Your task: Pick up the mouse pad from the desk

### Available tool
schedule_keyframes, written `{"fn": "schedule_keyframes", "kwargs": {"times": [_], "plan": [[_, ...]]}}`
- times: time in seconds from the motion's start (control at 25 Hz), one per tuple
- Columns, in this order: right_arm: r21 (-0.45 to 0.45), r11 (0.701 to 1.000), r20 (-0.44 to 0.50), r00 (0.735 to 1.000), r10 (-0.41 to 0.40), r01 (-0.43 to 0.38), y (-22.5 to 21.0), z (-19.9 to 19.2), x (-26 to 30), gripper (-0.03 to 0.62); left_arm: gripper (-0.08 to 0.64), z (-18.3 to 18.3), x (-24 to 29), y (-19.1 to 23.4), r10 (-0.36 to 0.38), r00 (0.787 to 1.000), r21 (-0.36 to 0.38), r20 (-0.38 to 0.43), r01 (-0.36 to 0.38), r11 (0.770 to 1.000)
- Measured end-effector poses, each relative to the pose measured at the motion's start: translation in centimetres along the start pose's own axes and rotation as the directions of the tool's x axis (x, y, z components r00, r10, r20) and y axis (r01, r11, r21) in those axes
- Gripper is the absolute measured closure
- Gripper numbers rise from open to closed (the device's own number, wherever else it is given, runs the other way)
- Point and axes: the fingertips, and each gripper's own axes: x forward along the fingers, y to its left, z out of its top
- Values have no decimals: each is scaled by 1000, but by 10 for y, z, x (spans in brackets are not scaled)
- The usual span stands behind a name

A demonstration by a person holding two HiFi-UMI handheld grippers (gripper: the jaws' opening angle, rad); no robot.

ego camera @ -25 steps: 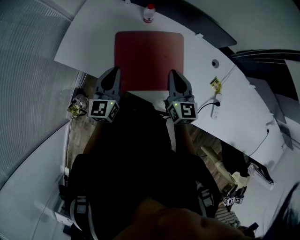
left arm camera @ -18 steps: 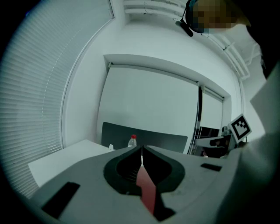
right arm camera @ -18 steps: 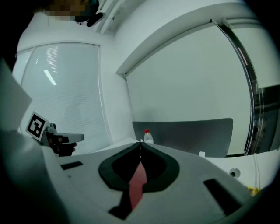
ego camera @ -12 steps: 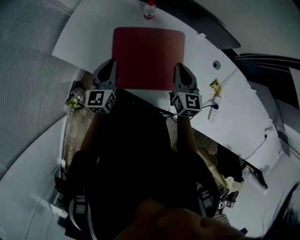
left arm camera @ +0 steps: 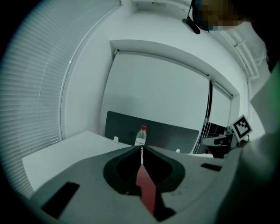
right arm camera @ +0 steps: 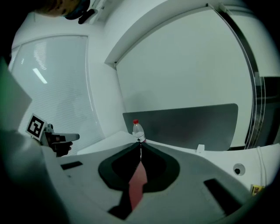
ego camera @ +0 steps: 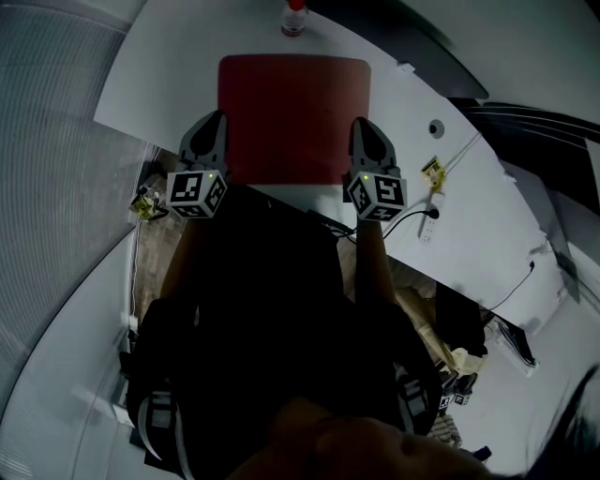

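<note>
A dark red mouse pad (ego camera: 295,108) lies flat on the white desk (ego camera: 155,80). My left gripper (ego camera: 217,116) is shut and empty, its tip at the pad's left edge near the front corner. Shut and empty too, my right gripper (ego camera: 361,123) has its tip at the pad's right edge. Whether either tip touches the pad I cannot tell. In the left gripper view the closed jaws meet at the left gripper (left arm camera: 141,149), and a strip of the pad (left arm camera: 147,189) shows below them. The right gripper (right arm camera: 140,148) shows the same, with the pad (right arm camera: 137,184) underneath.
A clear bottle with a red cap (ego camera: 294,19) stands just beyond the pad's far edge. On the desk to the right are a cable hole (ego camera: 431,127), a yellow tag (ego camera: 431,172) and a white power strip with a cord (ego camera: 427,225). A grey divider panel (right arm camera: 197,124) backs the desk.
Both grippers have moved forward over the desk and spread slightly, from the pad's front edge to its left and right sides. Both stayed shut.
</note>
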Motion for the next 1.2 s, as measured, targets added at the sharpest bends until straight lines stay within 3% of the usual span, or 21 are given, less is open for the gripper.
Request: {"fn": "schedule_keyframes", "kwargs": {"times": [0.24, 0.6, 0.76, 1.2], "plan": [[30, 999, -34, 999, -35, 36, -14, -8, 40, 591, 548, -17, 35, 33, 5, 998, -34, -61, -7, 999], [75, 996, -134, 990, -45, 55, -37, -38, 93, 549, 543, -52, 86, 63, -68, 983, -98, -171, 52, 994], [78, 995, -172, 984, -52, 66, -45, -49, 112, 528, 455, -71, 106, 76, -87, 968, -126, -237, 59, 990], [59, 994, -300, 951, -75, 97, -73, -87, 150, 474, 378, -122, 141, 104, -65, 920, -144, -386, 10, 990]]}}
